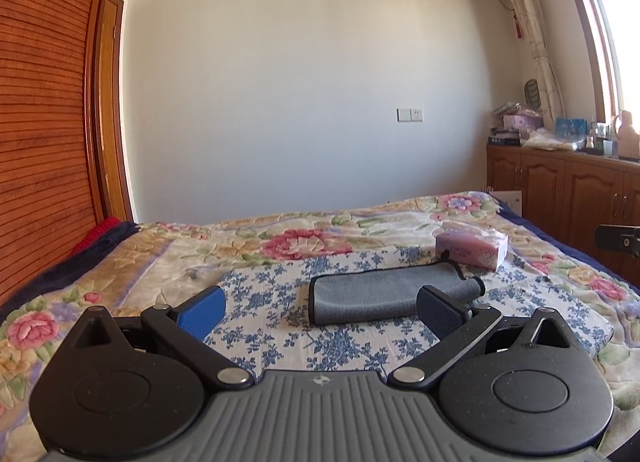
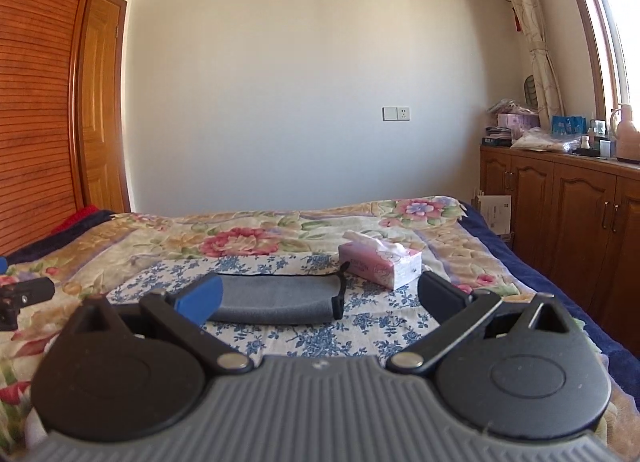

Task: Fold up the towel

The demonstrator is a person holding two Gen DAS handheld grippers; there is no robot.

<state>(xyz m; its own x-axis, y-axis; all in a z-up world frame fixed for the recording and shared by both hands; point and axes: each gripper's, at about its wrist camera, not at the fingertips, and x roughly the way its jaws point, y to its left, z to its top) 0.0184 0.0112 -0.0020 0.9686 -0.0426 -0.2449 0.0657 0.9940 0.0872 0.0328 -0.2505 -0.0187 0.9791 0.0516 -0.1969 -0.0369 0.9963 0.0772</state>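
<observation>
A grey towel (image 1: 384,294) with a black hem lies folded into a narrow strip on a blue-flowered cloth (image 1: 280,318) on the bed; it also shows in the right wrist view (image 2: 280,302). My left gripper (image 1: 320,314) is open and empty, held just short of the towel's near edge, its right finger in front of the towel's right part. My right gripper (image 2: 320,302) is open and empty, with its blue left finger (image 2: 200,300) in front of the towel's left end. A part of the other gripper shows at each view's edge.
A pink tissue pack (image 1: 472,250) sits just behind the towel's right end, also in the right wrist view (image 2: 380,264). The bed has a flowered quilt (image 1: 160,250). Wooden cabinets (image 2: 560,202) with clutter stand to the right, a slatted wooden wardrobe (image 1: 40,142) to the left.
</observation>
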